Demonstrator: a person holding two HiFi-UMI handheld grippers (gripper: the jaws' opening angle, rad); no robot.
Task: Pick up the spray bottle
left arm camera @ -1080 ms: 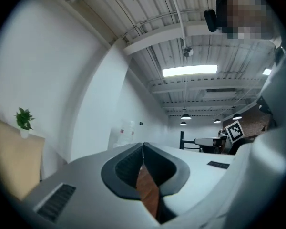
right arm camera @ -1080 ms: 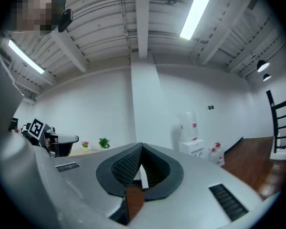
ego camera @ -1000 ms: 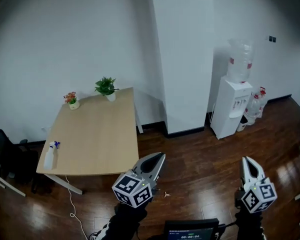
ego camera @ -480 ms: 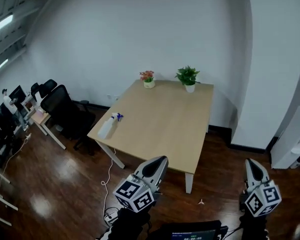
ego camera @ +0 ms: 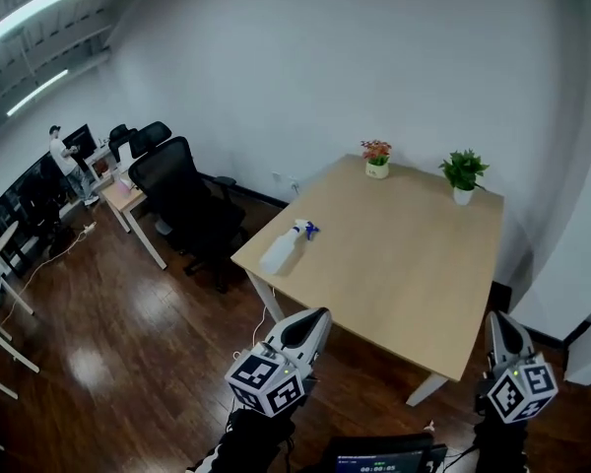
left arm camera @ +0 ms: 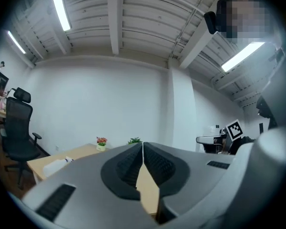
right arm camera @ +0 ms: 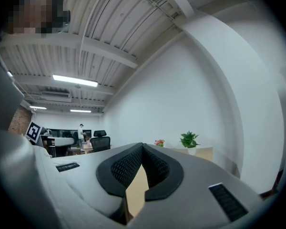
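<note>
A white spray bottle [ego camera: 285,248] with a blue nozzle lies on its side near the left edge of the light wooden table [ego camera: 404,264]; it also shows small in the left gripper view as the spray bottle [left arm camera: 56,164]. My left gripper [ego camera: 313,320] is held short of the table's near edge, its jaws shut with nothing between them. My right gripper [ego camera: 500,325] hovers by the table's near right corner, shut and empty. In the gripper views, the left gripper [left arm camera: 142,146] and the right gripper [right arm camera: 142,147] point level toward the table.
A pink flower pot [ego camera: 376,158] and a green potted plant [ego camera: 462,174] stand at the table's far edge. Black office chairs [ego camera: 192,210] and desks [ego camera: 123,195] stand to the left, with a person [ego camera: 61,152] far off. White walls lie behind; dark wooden floor [ego camera: 108,353] lies around.
The view has swung left: the table and bottle have shifted from the picture's left to its centre-right, the water dispenser has left the frame, and the chairs and desks have come in. Both grippers stay shut.
</note>
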